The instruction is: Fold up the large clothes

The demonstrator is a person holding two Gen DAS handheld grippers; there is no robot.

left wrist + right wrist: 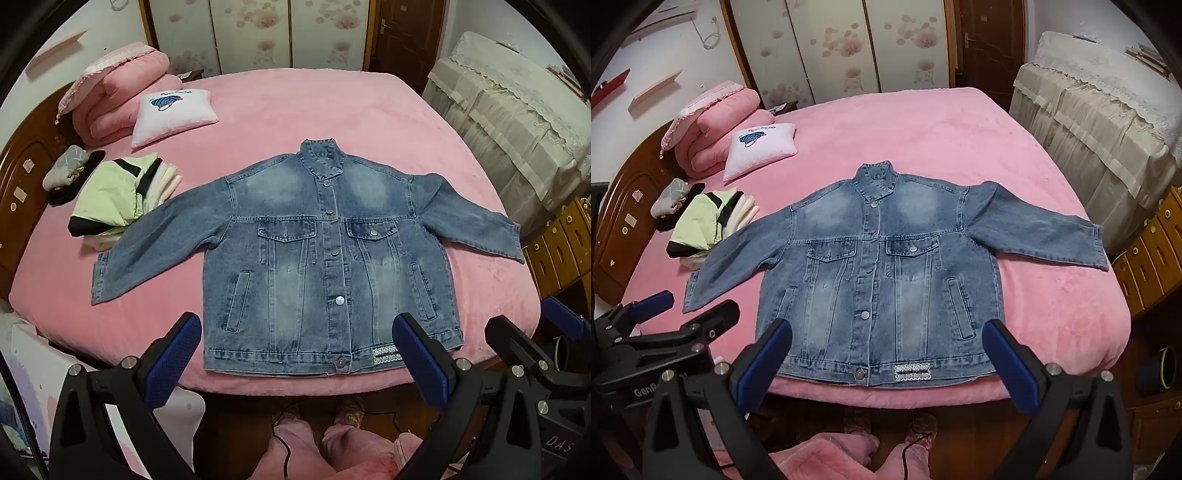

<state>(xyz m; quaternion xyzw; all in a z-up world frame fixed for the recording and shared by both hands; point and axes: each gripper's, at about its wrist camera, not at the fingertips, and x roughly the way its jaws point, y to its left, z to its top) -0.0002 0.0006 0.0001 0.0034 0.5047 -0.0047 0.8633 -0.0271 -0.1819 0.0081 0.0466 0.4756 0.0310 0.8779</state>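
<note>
A blue denim jacket (pixel 306 251) lies flat, front up and buttoned, on the pink bed (pixel 288 110), both sleeves spread out to the sides. It also shows in the right wrist view (pixel 871 266). My left gripper (pixel 297 332) is open and empty, held above the jacket's hem at the near bed edge. My right gripper (pixel 886 339) is open and empty, also above the hem. The right gripper shows at the right of the left wrist view (pixel 532 325); the left gripper shows at the left of the right wrist view (pixel 690 306).
A pile of folded clothes (pixel 118 195) lies left of the jacket, near its left sleeve. A white cushion (pixel 173 114) and a pink quilt (pixel 118 92) sit at the far left. Covered furniture (pixel 517 122) stands to the right. Wooden drawers (pixel 561 243) stand beside the bed.
</note>
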